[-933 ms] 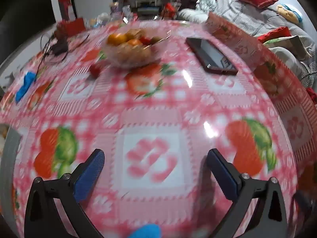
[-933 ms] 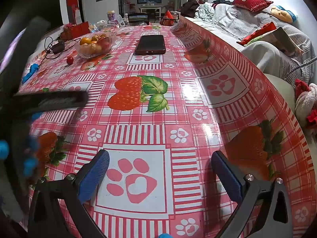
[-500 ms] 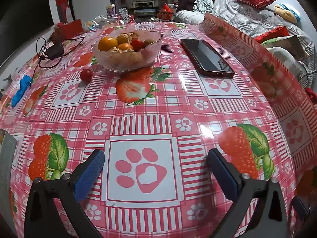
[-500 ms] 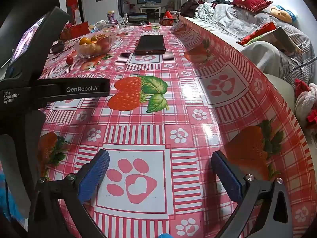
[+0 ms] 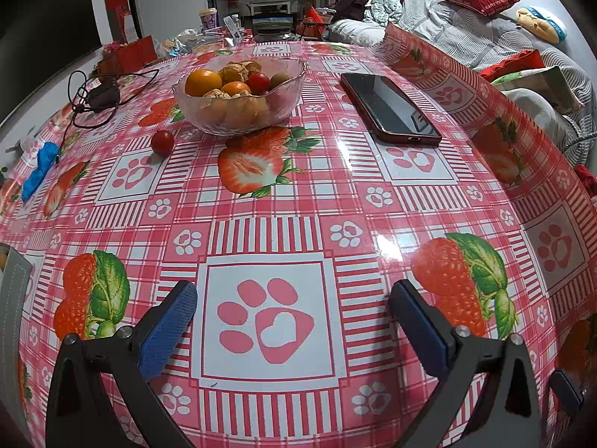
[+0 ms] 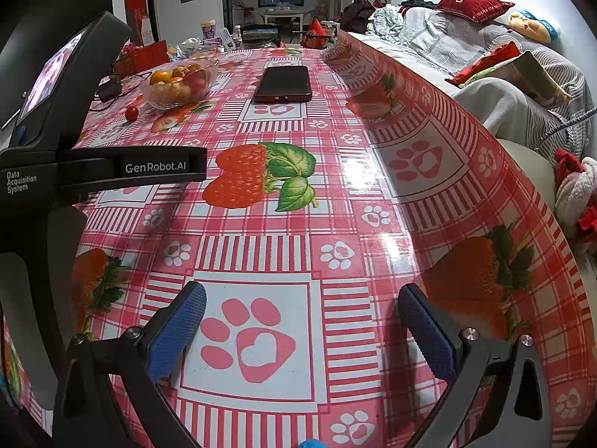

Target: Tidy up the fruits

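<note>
A glass bowl with oranges, walnuts and a cherry tomato stands at the far middle of the table; it also shows in the right wrist view. One loose cherry tomato lies on the cloth left of the bowl, also seen in the right wrist view. My left gripper is open and empty, low over the near table, far from the fruit. My right gripper is open and empty near the table's front edge. The left gripper's body fills the left of the right wrist view.
A dark phone lies right of the bowl. A black charger and cable and a blue object lie at the far left. The red checked tablecloth hangs over the right edge, beside a sofa with cushions.
The left gripper's view swung and steadied, now facing the bowl with the bowl a little closer. The left gripper's body came into the right wrist view. The right gripper has not moved.
</note>
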Demonstrator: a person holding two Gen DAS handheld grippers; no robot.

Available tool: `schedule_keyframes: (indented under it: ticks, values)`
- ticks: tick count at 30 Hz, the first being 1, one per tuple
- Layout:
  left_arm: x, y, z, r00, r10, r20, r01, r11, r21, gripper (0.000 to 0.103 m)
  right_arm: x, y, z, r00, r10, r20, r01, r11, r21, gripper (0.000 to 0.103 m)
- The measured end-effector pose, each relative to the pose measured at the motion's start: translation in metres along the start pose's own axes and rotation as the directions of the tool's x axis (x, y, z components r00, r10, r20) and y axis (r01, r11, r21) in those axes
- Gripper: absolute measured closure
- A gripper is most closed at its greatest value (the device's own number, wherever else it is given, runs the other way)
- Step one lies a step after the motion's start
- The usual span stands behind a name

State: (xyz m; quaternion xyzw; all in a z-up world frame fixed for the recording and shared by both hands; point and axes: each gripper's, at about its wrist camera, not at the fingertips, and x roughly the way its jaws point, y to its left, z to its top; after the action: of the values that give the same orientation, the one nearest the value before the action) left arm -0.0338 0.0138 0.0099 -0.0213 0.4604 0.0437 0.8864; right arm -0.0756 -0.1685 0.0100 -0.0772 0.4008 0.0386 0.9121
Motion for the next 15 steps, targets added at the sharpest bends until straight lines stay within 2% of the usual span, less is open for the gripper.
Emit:
schedule_keyframes:
  ticks: [15]
  values:
    - [-0.0005, 0.0007, -0.0005, 1.0, -0.001, 0.0, 0.001, 1.0, -0.001, 0.0, 0.0, 0.0001, 0.0, 1.0, 0.0, 0.0, 0.0, 1.0, 0.0, 0.0]
